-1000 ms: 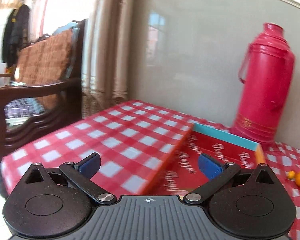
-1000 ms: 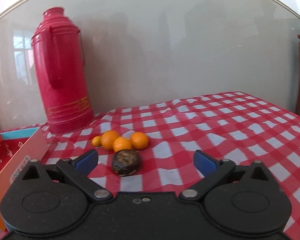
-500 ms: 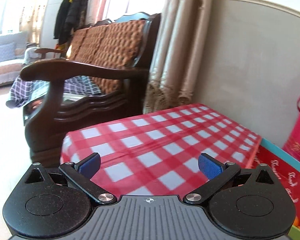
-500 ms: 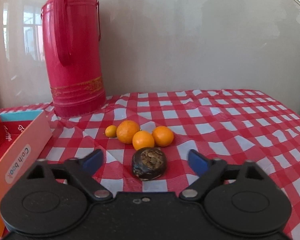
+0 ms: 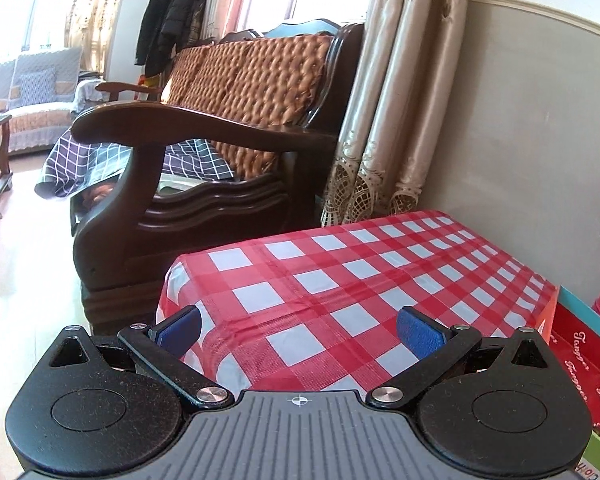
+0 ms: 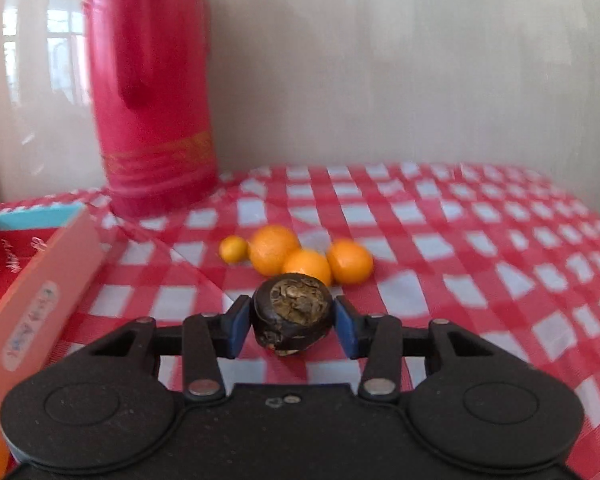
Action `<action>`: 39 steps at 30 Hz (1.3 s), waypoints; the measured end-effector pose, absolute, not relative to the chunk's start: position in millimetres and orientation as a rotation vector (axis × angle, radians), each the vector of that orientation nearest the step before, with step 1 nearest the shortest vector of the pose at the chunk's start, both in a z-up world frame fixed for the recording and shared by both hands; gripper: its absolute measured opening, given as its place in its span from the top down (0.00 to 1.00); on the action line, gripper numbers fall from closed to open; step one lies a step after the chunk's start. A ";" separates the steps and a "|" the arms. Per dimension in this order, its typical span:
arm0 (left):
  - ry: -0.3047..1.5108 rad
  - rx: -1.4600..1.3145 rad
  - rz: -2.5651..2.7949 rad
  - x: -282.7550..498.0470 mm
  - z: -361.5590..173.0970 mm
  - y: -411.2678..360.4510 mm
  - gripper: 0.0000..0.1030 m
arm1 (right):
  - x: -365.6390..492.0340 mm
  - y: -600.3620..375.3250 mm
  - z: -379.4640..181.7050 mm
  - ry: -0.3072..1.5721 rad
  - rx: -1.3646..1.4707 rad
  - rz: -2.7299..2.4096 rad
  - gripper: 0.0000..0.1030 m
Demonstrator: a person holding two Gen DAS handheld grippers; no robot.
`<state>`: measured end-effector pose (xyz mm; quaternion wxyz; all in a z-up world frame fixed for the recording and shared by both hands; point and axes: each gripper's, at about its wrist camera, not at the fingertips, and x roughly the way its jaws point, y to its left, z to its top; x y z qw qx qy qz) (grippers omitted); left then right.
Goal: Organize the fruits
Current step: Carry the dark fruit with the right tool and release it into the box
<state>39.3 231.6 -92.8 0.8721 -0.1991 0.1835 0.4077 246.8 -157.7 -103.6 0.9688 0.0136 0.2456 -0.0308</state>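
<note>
In the right wrist view a dark, rough-skinned round fruit [image 6: 294, 314] rests on the red-and-white checked tablecloth [image 6: 460, 264]. My right gripper [image 6: 292, 322] has the fruit between its closing jaws, and both blue pads touch its sides. Just behind lie three oranges [image 6: 274, 248] and a small kumquat [image 6: 233, 249]. An orange-and-red cardboard box [image 6: 40, 280] stands open at the left. My left gripper [image 5: 298, 326] is open over the table's left end with nothing between its fingers; the box's edge [image 5: 580, 360] shows at its right.
A tall red thermos [image 6: 152, 92] stands by the wall behind the box. Beyond the table's left edge [image 5: 172, 280] are a dark wooden sofa [image 5: 204, 168] and curtains [image 5: 388, 120]. Checked cloth stretches away to the right of the fruit.
My right gripper has moved forward around the dark fruit and its jaws have come in from wide open to the fruit's sides. My left gripper has swung left, away from the box.
</note>
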 end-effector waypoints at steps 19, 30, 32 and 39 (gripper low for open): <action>0.395 -0.395 0.850 39.0 -94.2 228.8 0.00 | 185.8 -57.8 -86.2 0.326 -0.079 0.536 0.65; 0.404 -0.369 0.837 45.0 -94.0 220.5 0.00 | 175.6 -56.8 -86.1 0.274 -0.091 0.505 0.46; 0.404 -0.366 0.822 47.7 -93.1 216.1 0.00 | 173.0 -60.5 -84.2 0.256 -0.094 0.478 0.45; 0.389 -0.301 0.709 64.3 -86.5 180.1 0.00 | 170.4 -84.3 -85.9 0.241 -0.073 0.304 0.35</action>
